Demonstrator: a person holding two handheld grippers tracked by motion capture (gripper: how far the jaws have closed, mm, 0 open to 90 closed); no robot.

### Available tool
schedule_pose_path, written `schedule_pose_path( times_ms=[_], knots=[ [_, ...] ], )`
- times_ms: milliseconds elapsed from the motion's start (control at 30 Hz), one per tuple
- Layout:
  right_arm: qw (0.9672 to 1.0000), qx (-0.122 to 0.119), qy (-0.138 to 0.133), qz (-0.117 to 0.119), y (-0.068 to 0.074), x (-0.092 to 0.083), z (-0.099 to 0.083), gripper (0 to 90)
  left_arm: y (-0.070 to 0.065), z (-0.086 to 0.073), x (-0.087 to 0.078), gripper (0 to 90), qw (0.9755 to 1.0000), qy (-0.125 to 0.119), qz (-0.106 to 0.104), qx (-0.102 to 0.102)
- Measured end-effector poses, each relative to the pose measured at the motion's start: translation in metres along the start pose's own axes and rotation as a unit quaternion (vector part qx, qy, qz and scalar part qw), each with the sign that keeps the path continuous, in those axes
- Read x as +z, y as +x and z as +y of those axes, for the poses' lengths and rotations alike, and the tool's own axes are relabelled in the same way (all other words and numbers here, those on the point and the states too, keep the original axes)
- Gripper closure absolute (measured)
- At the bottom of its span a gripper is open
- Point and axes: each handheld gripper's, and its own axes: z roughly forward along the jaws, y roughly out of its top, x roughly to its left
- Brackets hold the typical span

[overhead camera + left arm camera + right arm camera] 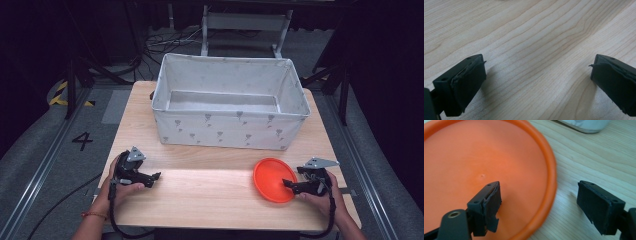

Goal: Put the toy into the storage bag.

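The right gripper (292,184) is lined up to take the orange plate (272,179) by its right rim, and that is where I would worry. In the right gripper view, one jaw hangs over the plate's shallow inside and the other stands out over bare wood, with the rim (550,177) between them. The jaws are wide apart and nothing is clamped yet. If they close while riding too high, I think the pads would skate off the rounded lip and the plate would skid left across the smooth table (200,195). If the outer jaw digs into the wood first, the plate could flip up or be shoved away. A thin pinch on the very edge might also let it droop and slip on the way to the fabric bin (230,102).

The plate lies flat on the near right part of the table, well short of the bin, which stands at the far side with its mouth open and looks empty.

The person's right hand (325,197) comes in from the near right corner, holding its gripper low and pointed left at the plate. The left hand (117,187) rests at the near left, and the left gripper (152,179) points right. Its jaws also stand open over bare wood, well apart from the plate.
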Motion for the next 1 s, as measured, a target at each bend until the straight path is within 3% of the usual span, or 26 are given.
schedule_pose_path(
  times_ms=[167, 200, 233, 367, 400, 533, 767, 1000],
  knots=[
    [0.9999, 0.000, -0.010, -0.001, 0.003, 0.002, -0.001, 20.0, 0.000, 0.000, 0.000, 0.3, 1.0000, 0.000, 0.000, 0.000],
    [0.9999, -0.001, -0.013, 0.001, 0.003, 0.002, -0.001, 23.2, 0.000, 0.000, 0.000, 0.3, 1.0000, 0.000, 0.000, 0.000],
    [0.9997, -0.010, -0.017, 0.011, 0.005, 0.001, -0.001, 33.3, 0.000, 0.000, 0.000, 0.3, 1.0000, 0.000, 0.000, 0.000],
    [0.9998, -0.003, -0.018, 0.006, 0.009, 0.002, 0.002, 42.1, 0.000, 0.000, 0.000, 0.3, 1.0000, 0.000, -0.001, -0.001],
    [0.9994, 0.021, -0.028, 0.006, 0.004, 0.001, 0.001, 54.4, 0.000, 0.000, 0.000, 0.3, 1.0000, 0.000, 0.000, 0.000],
    [0.9982, 0.048, -0.033, 0.018, -0.004, 0.001, 0.001, 65.0, 0.001, 0.000, 0.000, 0.2, 1.0000, -0.001, 0.001, 0.004],
    [0.9963, 0.064, -0.032, 0.048, -0.015, 0.000, 0.006, 75.0, 0.001, 0.001, 0.000, 0.2, 1.0000, 0.000, 0.002, 0.005],
    [0.9964, 0.045, -0.041, 0.059, -0.013, -0.008, 0.019, 80.7, 0.001, 0.001, 0.000, 0.2, 1.0000, -0.001, 0.002, 0.005]
  ],
)
